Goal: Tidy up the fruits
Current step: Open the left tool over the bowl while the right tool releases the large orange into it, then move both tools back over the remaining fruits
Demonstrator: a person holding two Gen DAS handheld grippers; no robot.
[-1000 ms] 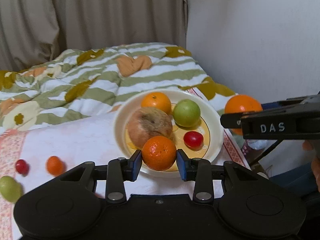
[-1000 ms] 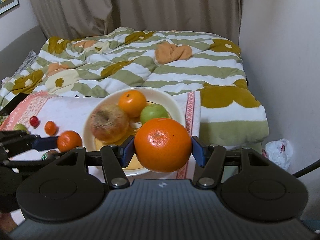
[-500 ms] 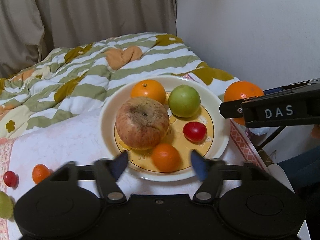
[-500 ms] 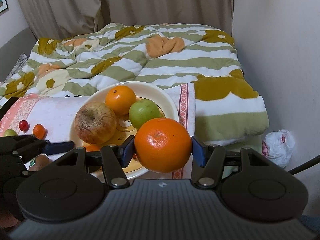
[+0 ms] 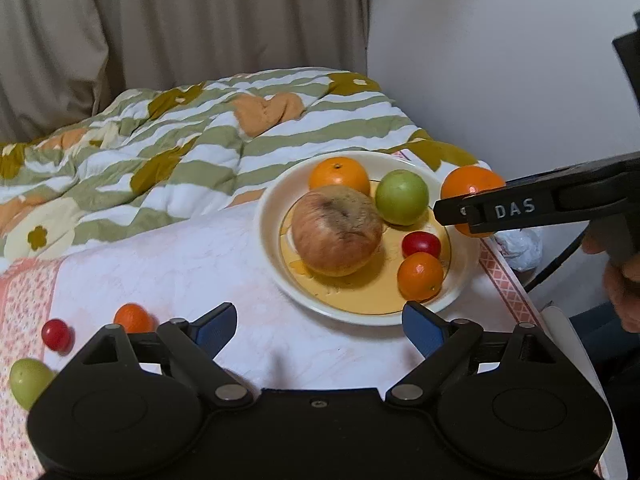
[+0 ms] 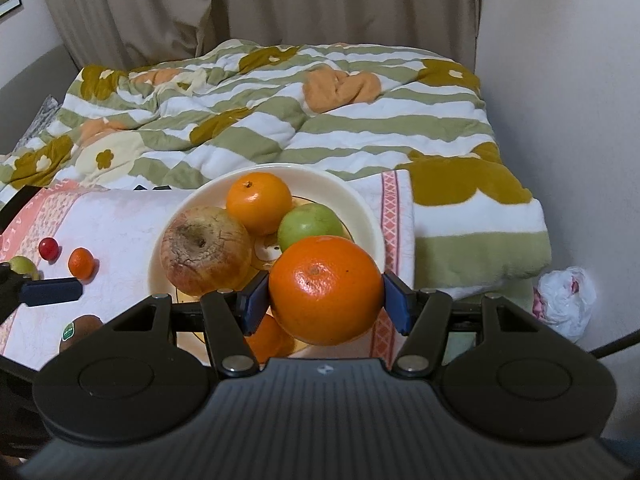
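Note:
A cream plate (image 5: 268, 240) on the white cloth holds a brown apple (image 5: 336, 230), an orange (image 5: 339, 176), a green fruit (image 5: 402, 197), a red cherry tomato (image 5: 421, 243) and a small orange (image 5: 420, 276). My left gripper (image 5: 320, 326) is open and empty, just in front of the plate. My right gripper (image 6: 326, 300) is shut on a large orange (image 6: 325, 289) and holds it above the plate's right rim (image 6: 376, 236); the large orange also shows in the left wrist view (image 5: 466, 184).
Loose on the cloth at the left lie a small orange (image 5: 132, 317), a red tomato (image 5: 56, 334) and a green fruit (image 5: 28, 380). A kiwi (image 6: 80, 330) lies near the front. A striped quilt (image 5: 180, 152) covers the bed behind. A wall stands at the right.
My left gripper has opened, let go of the small orange onto the plate's front, and drawn back and left. My right gripper still holds the large orange, slightly nearer the plate.

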